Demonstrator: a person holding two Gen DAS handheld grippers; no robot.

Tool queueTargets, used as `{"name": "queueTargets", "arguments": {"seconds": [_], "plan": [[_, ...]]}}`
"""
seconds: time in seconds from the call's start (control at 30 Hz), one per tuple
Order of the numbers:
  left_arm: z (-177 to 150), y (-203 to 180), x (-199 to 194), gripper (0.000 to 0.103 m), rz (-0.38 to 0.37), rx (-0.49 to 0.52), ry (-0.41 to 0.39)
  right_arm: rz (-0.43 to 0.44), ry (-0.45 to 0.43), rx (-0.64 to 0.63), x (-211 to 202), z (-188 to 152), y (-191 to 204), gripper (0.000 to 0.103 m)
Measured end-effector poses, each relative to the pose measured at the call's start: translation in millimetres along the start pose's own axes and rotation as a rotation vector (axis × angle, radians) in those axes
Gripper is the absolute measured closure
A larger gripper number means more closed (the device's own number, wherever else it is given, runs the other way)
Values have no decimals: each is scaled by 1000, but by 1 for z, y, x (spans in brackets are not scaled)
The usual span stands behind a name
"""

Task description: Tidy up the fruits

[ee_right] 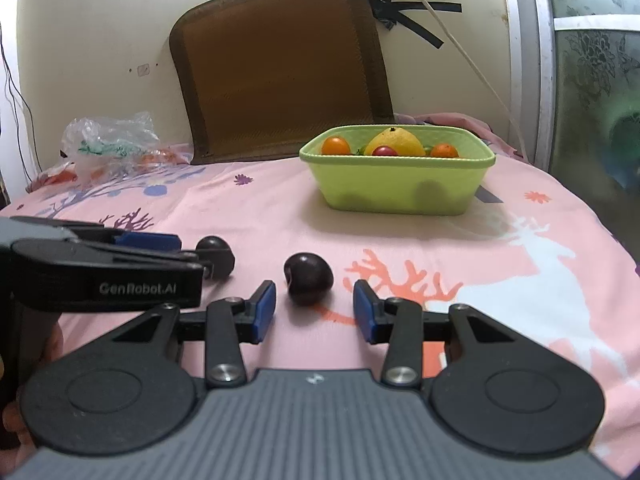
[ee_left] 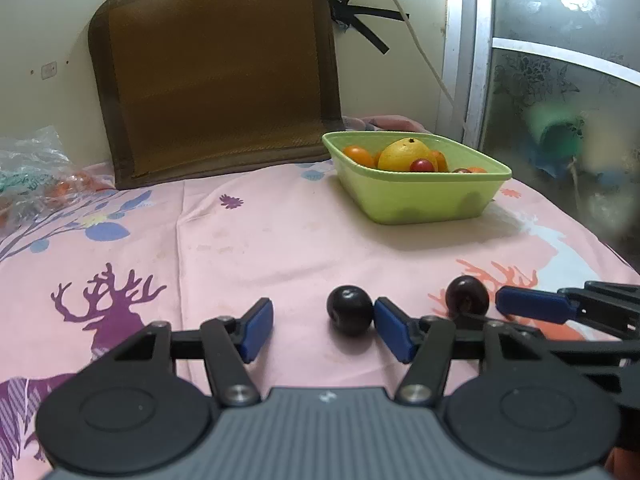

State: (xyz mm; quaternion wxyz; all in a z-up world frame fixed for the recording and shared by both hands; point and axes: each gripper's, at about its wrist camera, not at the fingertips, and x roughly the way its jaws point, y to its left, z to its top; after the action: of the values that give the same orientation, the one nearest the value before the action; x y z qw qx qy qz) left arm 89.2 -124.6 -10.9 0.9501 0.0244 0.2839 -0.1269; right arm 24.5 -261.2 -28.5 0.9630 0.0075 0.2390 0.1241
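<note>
Both the left gripper [ee_left: 323, 330] and right gripper [ee_right: 314, 306] gape empty; the green tub [ee_right: 400, 190] wall hides lower fruit.

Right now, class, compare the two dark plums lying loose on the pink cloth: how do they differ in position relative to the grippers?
The left plum lies between the open left gripper fingers, close against its right pad; the right plum sits ahead of the open right gripper, apart from both pads. The right plum shows a stem dimple; the left plum's surface looks plain. Both are dark, round, ungrasped and outside the green tub.
</note>
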Motion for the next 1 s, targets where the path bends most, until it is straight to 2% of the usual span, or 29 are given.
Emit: {"name": "queueTargets", "arguments": {"seconds": [0.23,0.3,0.37,0.43,0.73,0.77,0.8,1.0], "plan": [[3,2,6,58,-86,5,15,-13,4,19,2,1,-2,59],[2,2,5,67,-114,8,10,-18,0,14,2,1,-1,59],[1,-1,4,70,-126,26,2,-20,-1,11,2,1,0,61],[1,-2,4,70,-132,35,2,-14,-1,16,2,1,-1,66],[2,2,4,73,-138,11,5,12,6,34,8,5,-4,66],[1,1,4,73,-136,14,4,14,4,33,8,5,-4,69],[1,1,3,73,-134,18,2,21,-5,30,6,4,-4,77],[0,-1,2,73,-129,29,-8,-45,-50,67,0,2,-8,77]]}}
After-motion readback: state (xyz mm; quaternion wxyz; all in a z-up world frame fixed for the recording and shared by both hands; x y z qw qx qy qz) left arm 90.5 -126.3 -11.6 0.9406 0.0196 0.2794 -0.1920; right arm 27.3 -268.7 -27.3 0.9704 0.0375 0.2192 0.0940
